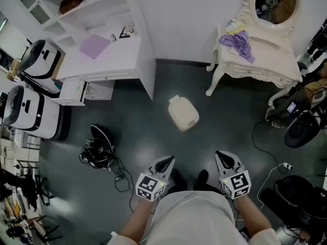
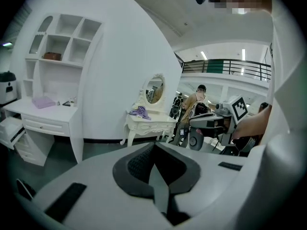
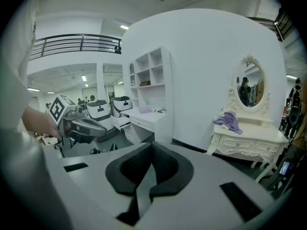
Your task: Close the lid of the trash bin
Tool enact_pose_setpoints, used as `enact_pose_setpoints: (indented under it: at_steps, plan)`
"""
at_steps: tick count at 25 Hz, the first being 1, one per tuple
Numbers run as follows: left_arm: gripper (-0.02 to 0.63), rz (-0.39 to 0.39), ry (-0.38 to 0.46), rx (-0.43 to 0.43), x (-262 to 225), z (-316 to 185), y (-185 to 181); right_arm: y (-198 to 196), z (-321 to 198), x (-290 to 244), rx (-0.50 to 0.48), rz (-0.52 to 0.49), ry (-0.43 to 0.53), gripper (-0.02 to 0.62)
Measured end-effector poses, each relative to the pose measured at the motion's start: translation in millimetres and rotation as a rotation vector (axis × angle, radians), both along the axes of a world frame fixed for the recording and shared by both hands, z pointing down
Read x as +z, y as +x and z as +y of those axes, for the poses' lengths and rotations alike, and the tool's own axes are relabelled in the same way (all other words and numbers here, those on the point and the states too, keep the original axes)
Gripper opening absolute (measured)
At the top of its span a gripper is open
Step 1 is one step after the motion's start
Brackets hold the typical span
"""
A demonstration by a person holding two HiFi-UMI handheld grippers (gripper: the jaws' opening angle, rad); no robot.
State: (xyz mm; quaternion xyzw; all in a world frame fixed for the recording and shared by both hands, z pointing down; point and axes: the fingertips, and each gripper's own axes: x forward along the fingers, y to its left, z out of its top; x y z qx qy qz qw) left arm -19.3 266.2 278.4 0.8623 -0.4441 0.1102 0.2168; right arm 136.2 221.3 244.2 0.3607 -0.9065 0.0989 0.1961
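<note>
The cream trash bin (image 1: 183, 113) stands on the dark floor ahead of me, between the two furniture pieces, and its lid lies flat down on it. My left gripper (image 1: 167, 161) and right gripper (image 1: 225, 158) are held close to my body, well short of the bin, both shut with nothing between the jaws. The left gripper view shows its dark pads (image 2: 144, 164) pressed together, with the right gripper (image 2: 225, 121) off to the side. The right gripper view shows its closed pads (image 3: 163, 164) and the left gripper (image 3: 79, 126). The bin is in neither gripper view.
A white desk with shelves (image 1: 110, 60) stands at the back left and an ornate vanity table (image 1: 265, 68) bearing a purple cloth (image 1: 240, 44) at the back right. A black bundle with cables (image 1: 99, 148) lies on the floor to the left. White machines (image 1: 30, 108) line the left side; black stools (image 1: 301, 129) stand on the right.
</note>
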Motion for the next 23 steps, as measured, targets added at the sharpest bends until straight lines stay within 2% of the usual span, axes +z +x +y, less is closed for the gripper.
enact_pose_setpoints:
  at_steps: [4,14,23]
  plan:
    - [0.014,0.005,0.013,-0.044,-10,11,6,11,2,-14,-0.019,-0.008,0.025,0.012]
    - [0.014,0.001,0.023,-0.073,-18,17,21,26,7,-20,-0.040,-0.020,0.034,0.012]
    - [0.014,-0.002,0.033,-0.097,-22,13,12,21,4,-21,-0.057,-0.019,0.044,0.012]
